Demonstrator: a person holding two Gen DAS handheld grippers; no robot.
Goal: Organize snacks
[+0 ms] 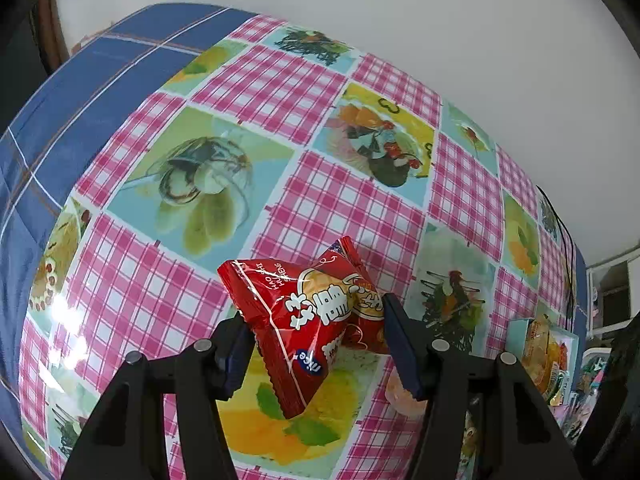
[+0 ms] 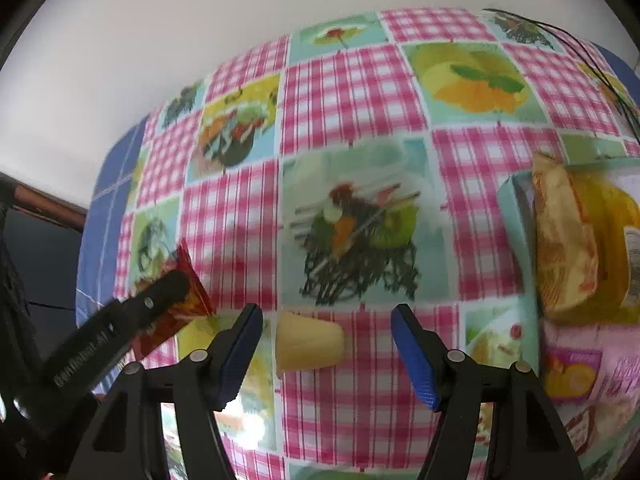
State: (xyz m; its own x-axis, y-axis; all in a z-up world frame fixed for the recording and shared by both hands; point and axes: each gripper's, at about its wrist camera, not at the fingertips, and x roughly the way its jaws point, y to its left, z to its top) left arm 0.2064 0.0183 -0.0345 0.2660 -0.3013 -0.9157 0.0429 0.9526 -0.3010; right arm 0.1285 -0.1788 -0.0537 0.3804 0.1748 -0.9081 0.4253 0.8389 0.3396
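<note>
Nearby, the pale-blue box holds yellow snack packets.

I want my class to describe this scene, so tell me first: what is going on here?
A person is sorting snacks on a checked tablecloth with a gripper in each hand. The left gripper is shut on a red snack packet, held above the table. The right gripper is open, with a small yellow jelly cup lying on the cloth between its fingers. A light blue box at the right already holds several snacks.
</note>
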